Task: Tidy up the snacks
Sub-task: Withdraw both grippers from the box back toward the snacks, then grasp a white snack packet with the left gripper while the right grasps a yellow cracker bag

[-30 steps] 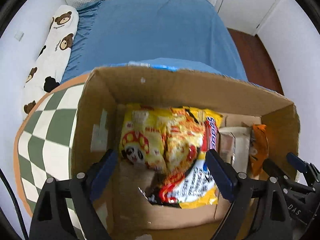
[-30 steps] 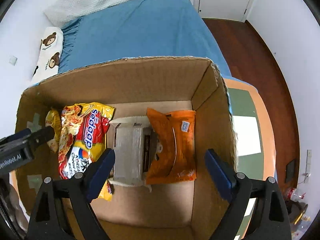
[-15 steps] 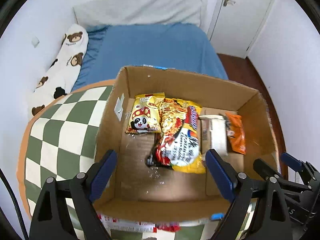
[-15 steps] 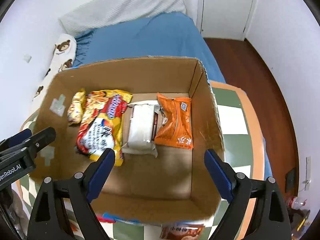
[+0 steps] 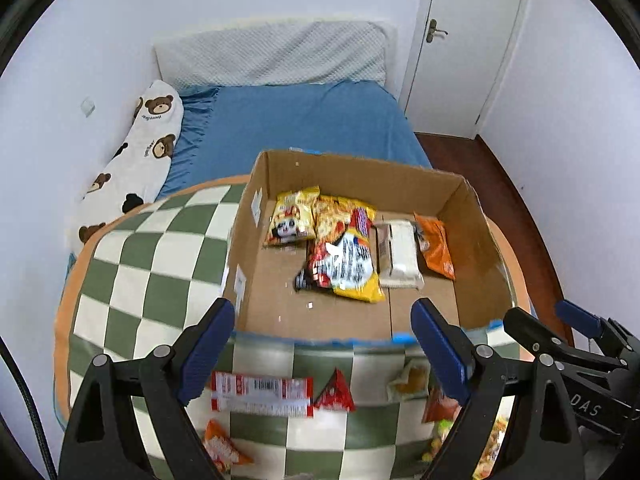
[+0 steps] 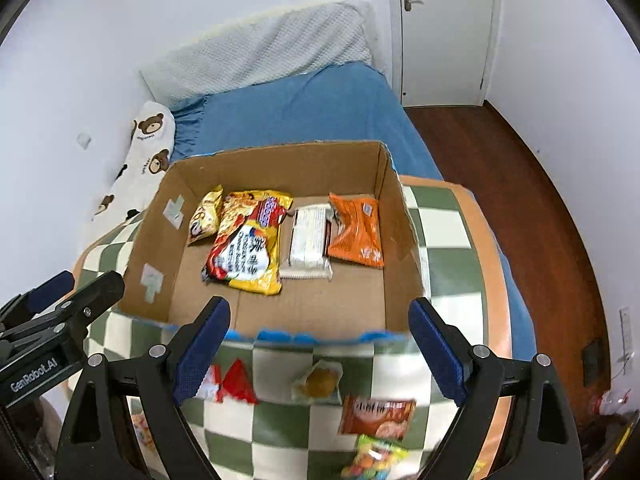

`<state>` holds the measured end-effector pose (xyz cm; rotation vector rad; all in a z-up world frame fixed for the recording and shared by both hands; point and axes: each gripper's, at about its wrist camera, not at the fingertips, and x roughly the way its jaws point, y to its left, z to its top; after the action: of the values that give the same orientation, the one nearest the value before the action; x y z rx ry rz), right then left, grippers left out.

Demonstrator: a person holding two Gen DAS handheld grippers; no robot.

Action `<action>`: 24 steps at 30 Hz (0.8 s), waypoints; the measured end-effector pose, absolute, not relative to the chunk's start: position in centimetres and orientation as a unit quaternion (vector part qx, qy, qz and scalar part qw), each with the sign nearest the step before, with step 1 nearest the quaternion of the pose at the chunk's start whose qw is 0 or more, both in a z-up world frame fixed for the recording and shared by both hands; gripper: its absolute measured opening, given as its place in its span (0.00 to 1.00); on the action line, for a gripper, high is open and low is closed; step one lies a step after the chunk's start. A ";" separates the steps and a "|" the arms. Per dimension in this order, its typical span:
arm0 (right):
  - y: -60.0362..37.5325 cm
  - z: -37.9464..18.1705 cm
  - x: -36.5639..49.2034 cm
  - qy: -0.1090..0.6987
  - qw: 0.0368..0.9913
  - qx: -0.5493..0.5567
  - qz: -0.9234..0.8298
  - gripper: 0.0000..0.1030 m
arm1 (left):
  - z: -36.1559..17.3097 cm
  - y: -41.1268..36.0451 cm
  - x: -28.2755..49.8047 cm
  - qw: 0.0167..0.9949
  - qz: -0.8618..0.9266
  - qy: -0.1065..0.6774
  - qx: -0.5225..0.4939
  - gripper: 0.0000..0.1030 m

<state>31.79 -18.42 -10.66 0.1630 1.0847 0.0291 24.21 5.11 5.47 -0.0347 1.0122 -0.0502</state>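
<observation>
An open cardboard box (image 5: pixel 464 208) (image 6: pixel 276 164) stands on the checked table. Inside lie a yellow panda snack bag (image 5: pixel 292 220), a red-yellow noodle packet (image 5: pixel 344 252) (image 6: pixel 248 240), a white wrapped pack (image 5: pixel 400 252) (image 6: pixel 308 240) and an orange packet (image 5: pixel 436 244) (image 6: pixel 356 232). My left gripper (image 5: pixel 322 352) is open and empty above the table in front of the box. My right gripper (image 6: pixel 320 348) is open and empty beside it. Loose snacks lie below: a red-white bar pack (image 5: pixel 260 394), a red triangle snack (image 5: pixel 334 394) (image 6: pixel 236 384), a clear bun packet (image 6: pixel 320 382), an orange-brown packet (image 6: pixel 376 416).
The green-white checked table (image 5: pixel 152 264) has an orange rim. A blue bed (image 5: pixel 300 132) with a bear-print pillow (image 5: pixel 136 160) lies behind it. A white door (image 5: pixel 464 40) and wooden floor (image 6: pixel 540 200) are at the right. A colourful candy bag (image 6: pixel 372 460) lies near the front.
Both grippers have pulled back and up out of the box; the box now looks smaller and the loose snacks on the table in front of it have come into view.
</observation>
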 end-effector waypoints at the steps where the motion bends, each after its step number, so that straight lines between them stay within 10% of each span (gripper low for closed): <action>1: -18.6 -10.7 30.8 0.519 0.851 0.085 0.015 0.90 | 5.3 5.0 23.6 0.873 -0.023 0.487 -0.014 0.88; 24: -34.8 -26.5 10.8 0.664 0.678 0.287 -0.134 0.90 | -20.6 -10.9 10.3 0.563 -0.154 0.806 -0.099 0.86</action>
<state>10.77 -34.80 -26.46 0.6439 1.4913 -0.3017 10.29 -10.89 -20.65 -0.2330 1.8969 -0.3632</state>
